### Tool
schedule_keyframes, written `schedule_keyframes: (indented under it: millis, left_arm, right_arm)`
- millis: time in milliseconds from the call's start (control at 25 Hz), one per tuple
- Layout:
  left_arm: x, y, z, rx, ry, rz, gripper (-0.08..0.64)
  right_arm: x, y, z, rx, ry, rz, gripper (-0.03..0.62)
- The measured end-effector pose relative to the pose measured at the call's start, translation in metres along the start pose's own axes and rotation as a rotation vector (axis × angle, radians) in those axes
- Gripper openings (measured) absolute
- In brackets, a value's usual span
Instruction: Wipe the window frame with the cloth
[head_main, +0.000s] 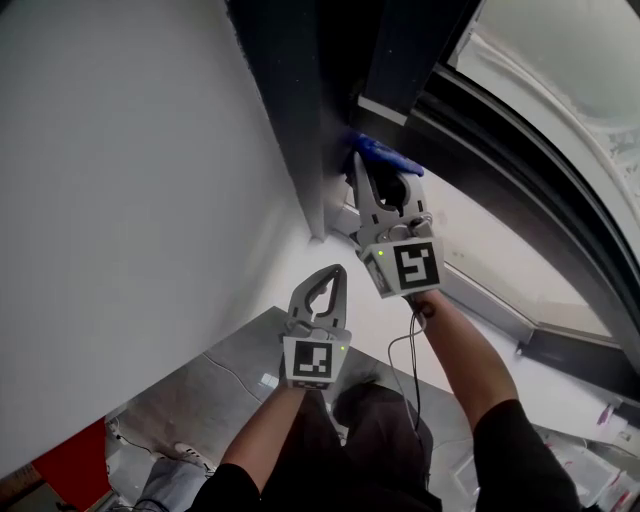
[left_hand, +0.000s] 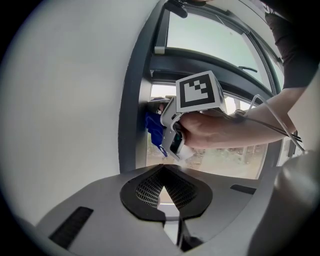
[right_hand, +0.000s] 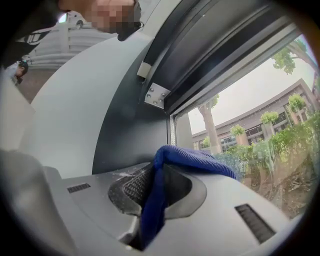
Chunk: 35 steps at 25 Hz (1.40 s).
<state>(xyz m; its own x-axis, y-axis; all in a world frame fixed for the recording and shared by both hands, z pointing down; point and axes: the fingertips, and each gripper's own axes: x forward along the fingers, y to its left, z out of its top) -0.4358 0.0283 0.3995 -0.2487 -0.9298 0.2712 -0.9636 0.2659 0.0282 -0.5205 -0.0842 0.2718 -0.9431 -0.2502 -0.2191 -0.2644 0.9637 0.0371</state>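
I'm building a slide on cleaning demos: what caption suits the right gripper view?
Right gripper shut on a blue cloth beside the dark window frame, trees and a building outside.

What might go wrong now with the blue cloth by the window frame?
The cloth is pinched by just a fold in the right gripper, so rubbing the window frame might tug it loose. The dangling cable under that gripper might also snag on the person's arm.
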Motion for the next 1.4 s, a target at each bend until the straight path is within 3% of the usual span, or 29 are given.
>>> schedule_keyframes:
  millis: [360,520,920,1000,1200,1400]
  left_arm:
    - [0.033,-0.007,-0.043,-0.023,-0.066,-0.02,0.006]
    - [0.036,-0.009,-0.052,-0.021,-0.016,-0.016,0.006]
    - [0.046,-0.009,-0.08,0.011,-0.019,-0.032,0.006]
    - [0.052,-0.01,-0.083,0.002,-0.052,-0.035,0.006]
    - [0.065,-0.005,-0.099,-0.119,-0.195,-0.004,0.006]
    - [0.083,-0.007,-0.111,-0.103,-0.275,-0.04,0.006]
  right_arm:
    - [-0.002,-0.001,-0.015,0.032,-0.056,0.031,0.04]
    - [-0.006,0.0,-0.022,0.004,-0.06,0.042,0.04]
    - [-0.017,0.006,-0.055,-0.054,-0.04,0.068,0.04]
    - [-0.02,0.006,-0.057,-0.045,-0.07,0.059,0.04]
    - [-0.028,0.008,-0.068,-0.022,-0.154,0.068,0.04]
    - [-0.033,0.006,-0.083,-0.001,-0.246,0.09,0.04]
